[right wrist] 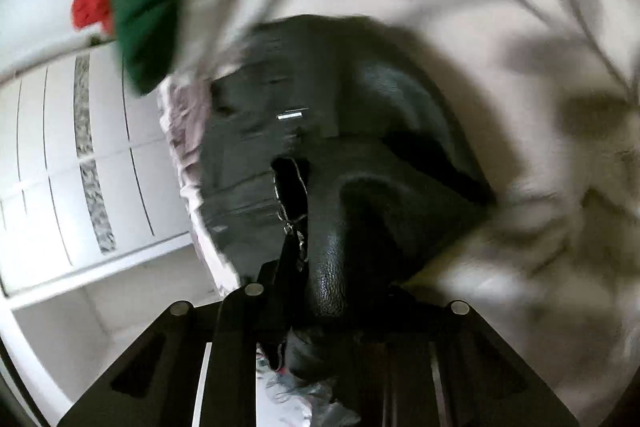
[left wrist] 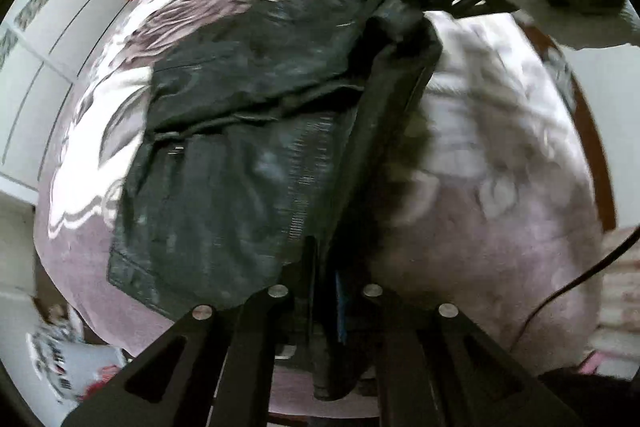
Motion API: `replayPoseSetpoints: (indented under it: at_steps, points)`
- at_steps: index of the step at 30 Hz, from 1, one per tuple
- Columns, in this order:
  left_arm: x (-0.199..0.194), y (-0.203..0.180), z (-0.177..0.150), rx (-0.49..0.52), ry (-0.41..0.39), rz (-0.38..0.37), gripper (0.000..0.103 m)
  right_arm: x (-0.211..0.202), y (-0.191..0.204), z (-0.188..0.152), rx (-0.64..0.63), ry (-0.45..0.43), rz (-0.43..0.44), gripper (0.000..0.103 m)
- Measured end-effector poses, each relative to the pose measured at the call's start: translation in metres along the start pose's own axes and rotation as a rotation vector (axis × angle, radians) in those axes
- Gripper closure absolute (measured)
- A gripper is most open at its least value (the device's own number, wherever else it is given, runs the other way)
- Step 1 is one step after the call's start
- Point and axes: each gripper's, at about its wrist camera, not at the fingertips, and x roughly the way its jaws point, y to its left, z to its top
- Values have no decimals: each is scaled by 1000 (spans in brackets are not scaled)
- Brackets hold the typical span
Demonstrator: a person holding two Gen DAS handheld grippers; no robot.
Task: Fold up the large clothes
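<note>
Both jaws clamped on one dark grey-black leather-look jacket (left wrist: pixel 240 131), left gripper (left wrist: pixel 328 307) at its hem, right gripper (right wrist: pixel 320 307) at a grained fold, half spread across pink patterned bed cover (left wrist: pixel 500 187); best kept taut and carried over evenly.

Dark leather jacket (left wrist: pixel 240 147) lies partly folded, one edge lifted.

No legible text, label or number on any garment or surface in either view.
</note>
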Motion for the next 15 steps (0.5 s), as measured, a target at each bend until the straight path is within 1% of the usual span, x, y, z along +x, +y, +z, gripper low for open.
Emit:
replayPoseSetpoints:
  at_steps: [2,3,6,8,9,10,12,14,15]
  points:
    - [-11,38,4,-39,-25,-34,98,11,62,-7,-64,-6,-42,81]
    - [-16,54,5,-56,-36,-43,98,21,85,-9,-89,-1,-56,81]
    - [-15,118,10,-147,-40,-96,99,71,158,-11,-162,16,-138,81]
    - [-4,157,11,-208,-30,-128,99,108,193,-10,-181,21,-195,81]
    - [6,182,10,-254,-23,-147,99,124,203,-10,-194,29,-219,81]
    - [12,194,8,-275,-16,-160,99,151,220,-10,-213,31,-263,81]
    - [34,227,3,-344,11,-187,99,196,239,-13,-233,48,-334,82]
    - [62,255,-4,-401,52,-230,98,237,247,-16,-232,49,-396,82]
    - [75,265,-8,-423,70,-246,98,250,244,-17,-232,54,-423,82]
